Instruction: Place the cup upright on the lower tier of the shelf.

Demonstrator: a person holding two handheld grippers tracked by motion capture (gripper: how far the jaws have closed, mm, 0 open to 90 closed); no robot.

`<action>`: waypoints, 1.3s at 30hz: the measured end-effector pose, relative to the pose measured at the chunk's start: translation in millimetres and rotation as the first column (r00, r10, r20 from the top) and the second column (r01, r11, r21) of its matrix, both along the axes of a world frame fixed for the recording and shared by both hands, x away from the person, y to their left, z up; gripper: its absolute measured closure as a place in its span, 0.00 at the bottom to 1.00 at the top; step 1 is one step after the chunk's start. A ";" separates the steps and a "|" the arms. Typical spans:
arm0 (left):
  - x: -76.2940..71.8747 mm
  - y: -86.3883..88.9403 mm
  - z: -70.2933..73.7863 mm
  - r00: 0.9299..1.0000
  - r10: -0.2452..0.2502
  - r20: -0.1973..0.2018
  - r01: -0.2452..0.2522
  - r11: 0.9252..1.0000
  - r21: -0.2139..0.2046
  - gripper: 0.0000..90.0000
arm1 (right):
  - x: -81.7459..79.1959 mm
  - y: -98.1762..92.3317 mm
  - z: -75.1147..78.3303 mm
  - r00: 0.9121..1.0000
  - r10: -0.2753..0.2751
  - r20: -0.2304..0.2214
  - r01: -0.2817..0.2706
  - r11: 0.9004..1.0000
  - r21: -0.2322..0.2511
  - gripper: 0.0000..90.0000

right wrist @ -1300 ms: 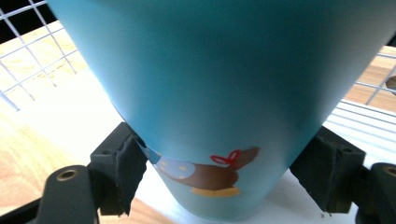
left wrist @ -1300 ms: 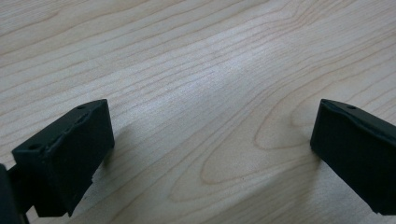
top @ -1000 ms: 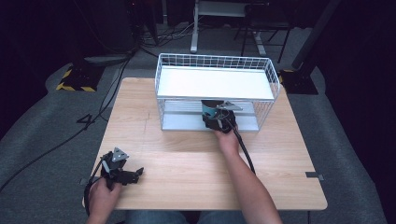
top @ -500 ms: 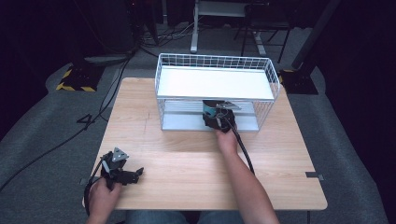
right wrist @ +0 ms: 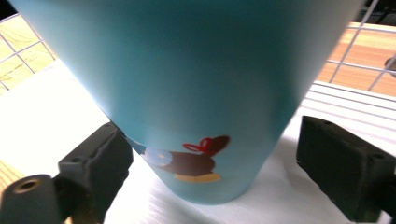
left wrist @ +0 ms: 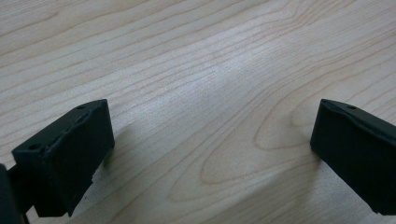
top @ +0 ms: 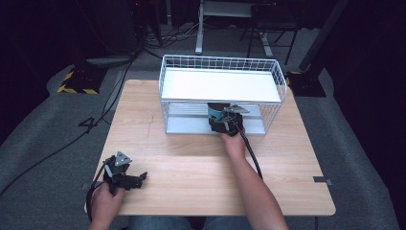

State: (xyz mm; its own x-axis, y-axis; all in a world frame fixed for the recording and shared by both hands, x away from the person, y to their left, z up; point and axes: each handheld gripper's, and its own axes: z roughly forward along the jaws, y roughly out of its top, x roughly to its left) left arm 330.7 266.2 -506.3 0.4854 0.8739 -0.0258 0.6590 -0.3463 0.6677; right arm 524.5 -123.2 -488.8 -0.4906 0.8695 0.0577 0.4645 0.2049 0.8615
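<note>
From the high view, your right gripper was reaching into the lower level of the white wire shelf rack at the back of the wooden table, with the teal cup right at its tip under the upper shelf. Your left gripper sat parked near the table's front left corner. In the left gripper view, its jaws were spread wide over bare wood, nothing between them. In the right gripper view, the jaws had just been opening and stood clear either side of the cup, which was standing on the white shelf floor. I reckon the risk was pulling back crooked: a jaw could've clipped the cup and tipped it, or your gripper could've snagged the wire.
</note>
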 end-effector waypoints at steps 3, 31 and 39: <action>0.1 0.1 0.0 1.000 -0.002 -0.001 0.002 1.000 0.000 0.00 | -3.6 -4.1 5.9 1.000 0.000 0.011 0.000 1.000 -0.005 0.10; -1.0 -0.4 0.0 1.000 0.004 -0.002 -0.004 1.000 -0.001 0.00 | -85.0 -57.0 50.3 0.995 0.095 0.028 -0.095 0.995 -0.004 0.14; -1.0 -0.4 0.0 1.000 0.003 -0.002 -0.003 1.000 -0.001 0.00 | -114.7 -86.9 59.2 0.993 0.111 0.033 -0.111 0.994 -0.002 0.15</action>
